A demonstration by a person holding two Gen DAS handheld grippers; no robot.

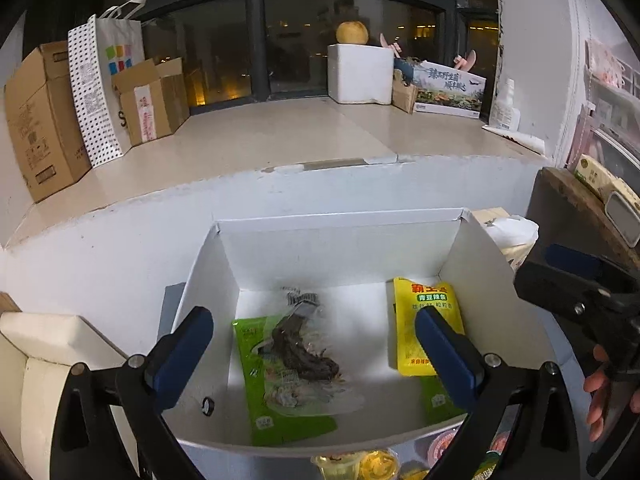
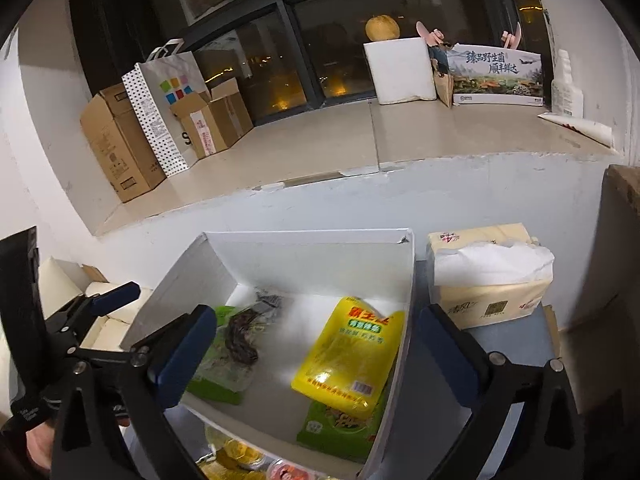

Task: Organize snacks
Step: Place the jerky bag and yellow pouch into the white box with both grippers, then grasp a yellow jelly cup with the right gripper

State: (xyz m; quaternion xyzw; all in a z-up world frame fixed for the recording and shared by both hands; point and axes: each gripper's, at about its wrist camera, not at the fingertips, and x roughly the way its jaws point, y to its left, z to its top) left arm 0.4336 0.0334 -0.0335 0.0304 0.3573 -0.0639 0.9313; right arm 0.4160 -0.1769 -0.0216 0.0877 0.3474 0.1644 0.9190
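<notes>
An open white box (image 1: 224, 264) holds the snacks. In it lie a green packet (image 1: 260, 400), a clear packet with a dark snack (image 1: 304, 352) on top of it, and a yellow packet (image 1: 412, 328) resting on a second green packet (image 1: 438, 398). My left gripper (image 1: 312, 316) hangs open over the box's left half, its pads touching nothing. My right gripper (image 2: 318, 316) is open above the yellow packet (image 2: 352, 356), which leans against the box's right wall (image 2: 404, 320). Each gripper shows at the edge of the other's view.
A tissue pack (image 2: 488, 280) stands just right of the box. Several jelly cups (image 1: 360, 466) sit in front of its near wall. Behind is a wide window ledge (image 1: 320, 136) with cardboard boxes (image 1: 44, 120), a paper bag (image 1: 104, 80) and a foam box (image 1: 360, 74).
</notes>
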